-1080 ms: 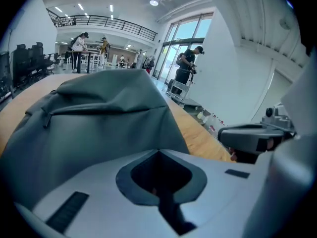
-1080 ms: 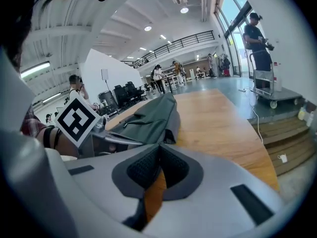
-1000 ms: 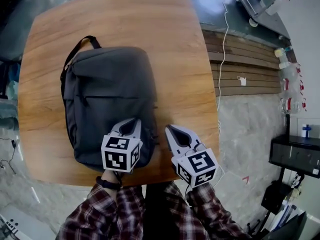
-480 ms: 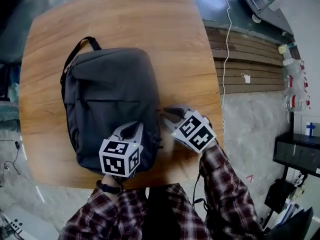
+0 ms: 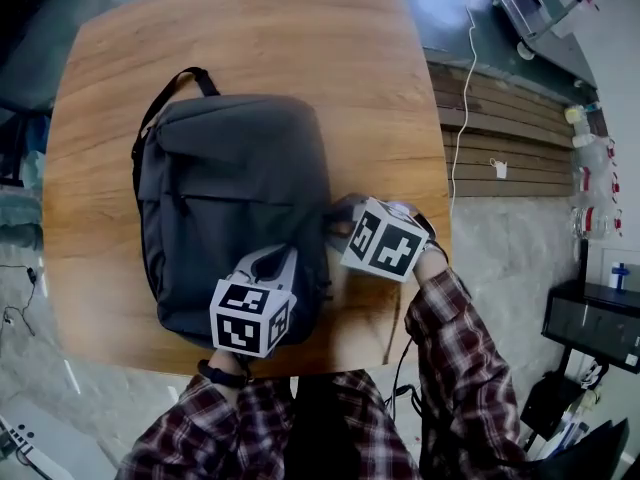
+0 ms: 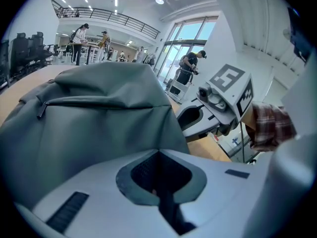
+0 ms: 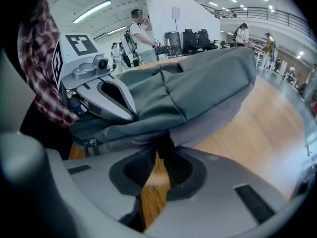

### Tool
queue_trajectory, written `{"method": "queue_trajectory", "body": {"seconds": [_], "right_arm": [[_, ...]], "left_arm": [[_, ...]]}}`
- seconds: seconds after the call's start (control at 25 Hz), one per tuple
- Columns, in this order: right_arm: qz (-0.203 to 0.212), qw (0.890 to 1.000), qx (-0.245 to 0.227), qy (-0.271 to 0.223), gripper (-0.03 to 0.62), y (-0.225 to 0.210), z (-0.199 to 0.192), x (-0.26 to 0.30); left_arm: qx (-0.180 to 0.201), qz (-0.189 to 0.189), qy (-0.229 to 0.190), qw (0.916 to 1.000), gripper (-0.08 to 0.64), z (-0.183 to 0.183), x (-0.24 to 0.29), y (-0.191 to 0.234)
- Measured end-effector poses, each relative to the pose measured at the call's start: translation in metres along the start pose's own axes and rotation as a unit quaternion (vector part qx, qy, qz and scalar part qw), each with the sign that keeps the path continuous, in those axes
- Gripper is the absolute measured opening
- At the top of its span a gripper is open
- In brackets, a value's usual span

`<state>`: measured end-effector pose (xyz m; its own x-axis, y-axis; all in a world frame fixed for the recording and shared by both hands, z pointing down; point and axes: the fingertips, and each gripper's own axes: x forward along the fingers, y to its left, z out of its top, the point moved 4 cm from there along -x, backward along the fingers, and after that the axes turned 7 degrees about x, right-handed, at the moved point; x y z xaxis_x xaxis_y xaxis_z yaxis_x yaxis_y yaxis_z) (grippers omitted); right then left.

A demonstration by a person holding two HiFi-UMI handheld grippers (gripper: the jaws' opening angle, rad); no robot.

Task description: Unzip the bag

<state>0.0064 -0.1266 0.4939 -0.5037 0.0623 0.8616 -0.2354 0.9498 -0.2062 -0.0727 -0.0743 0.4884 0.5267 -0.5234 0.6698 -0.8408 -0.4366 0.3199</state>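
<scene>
Left of centre in the head view, the dark grey backpack (image 5: 225,203) lies flat on the wooden table (image 5: 260,28), its strap (image 5: 192,71) toward the upper left. At the bag's lower right corner, the left gripper (image 5: 277,256) has its jaws pressed together on the fabric. Against the bag's right edge, the right gripper (image 5: 338,215) pinches a dark zip pull (image 7: 166,144) at the seam, with wood showing in the narrow wedge behind its tips. Plaid sleeves (image 5: 450,318) fill the bottom of the frame.

Open lab hall, mezzanine railing (image 6: 115,17), office chairs (image 6: 19,46)
</scene>
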Motion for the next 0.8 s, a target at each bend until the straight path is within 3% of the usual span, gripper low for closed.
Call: {"method": "queue_trajectory", "body": {"seconds": [0.2, 0.56, 0.8], "right_arm": [[0.005, 1.0, -0.011, 0.021, 0.029, 0.003, -0.001, -0.005], [-0.084, 0.993, -0.083, 0.024, 0.017, 0.032, -0.022, -0.007], [-0.093, 0.995, -0.025, 0.007, 0.017, 0.076, -0.057, -0.006]], "left_arm": [[0.001, 0.003, 0.0, 1.0, 0.008, -0.001, 0.001, 0.0], [-0.018, -0.003, 0.003, 0.9998, 0.008, -0.001, 0.004, 0.005], [-0.018, 0.003, 0.006, 0.9998, 0.008, -0.001, 0.007, 0.008]]}}
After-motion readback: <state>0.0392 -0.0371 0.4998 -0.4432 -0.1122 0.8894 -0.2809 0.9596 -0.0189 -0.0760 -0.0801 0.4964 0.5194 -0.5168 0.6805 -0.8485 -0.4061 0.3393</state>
